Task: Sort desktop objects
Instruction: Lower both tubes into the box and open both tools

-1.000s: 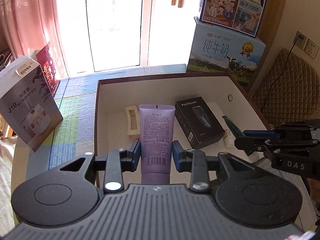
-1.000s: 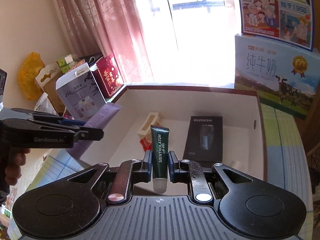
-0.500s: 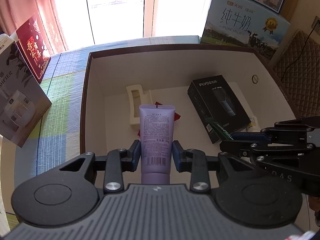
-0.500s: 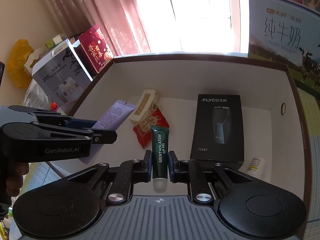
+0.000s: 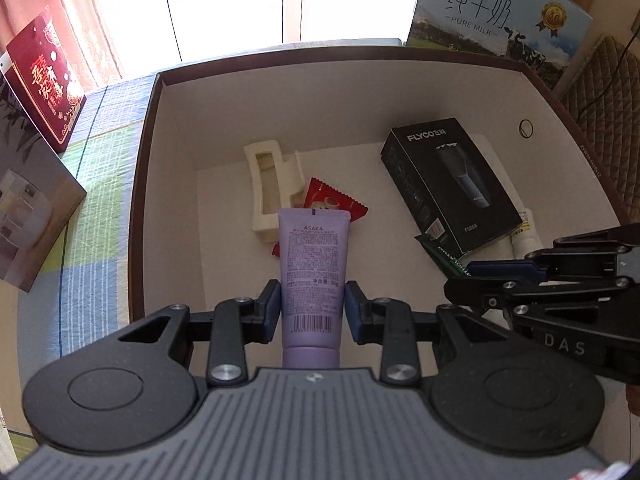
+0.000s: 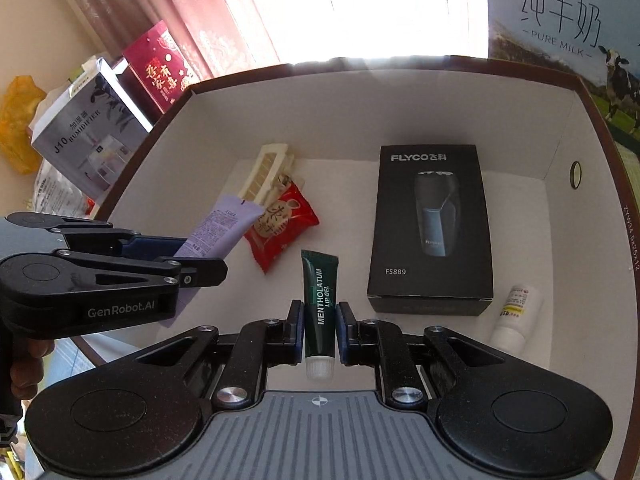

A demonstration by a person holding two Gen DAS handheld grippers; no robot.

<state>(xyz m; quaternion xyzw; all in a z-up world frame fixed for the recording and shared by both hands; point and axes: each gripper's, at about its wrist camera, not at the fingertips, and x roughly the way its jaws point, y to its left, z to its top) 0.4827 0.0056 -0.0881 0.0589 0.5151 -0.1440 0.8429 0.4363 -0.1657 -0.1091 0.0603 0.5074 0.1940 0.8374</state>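
Left gripper (image 5: 312, 306) clamps a soft, matte lilac tube (image 5: 313, 264) at frame centre; right gripper (image 6: 318, 330) pinches a slim, glossy green lip-gel tube (image 6: 319, 306), both over the white-lined cardboard box (image 6: 420, 100).

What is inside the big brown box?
Inside the brown box lie a black FLYCO shaver box, a red snack packet, a cream plastic holder and a small white bottle. The packet covers part of the holder.
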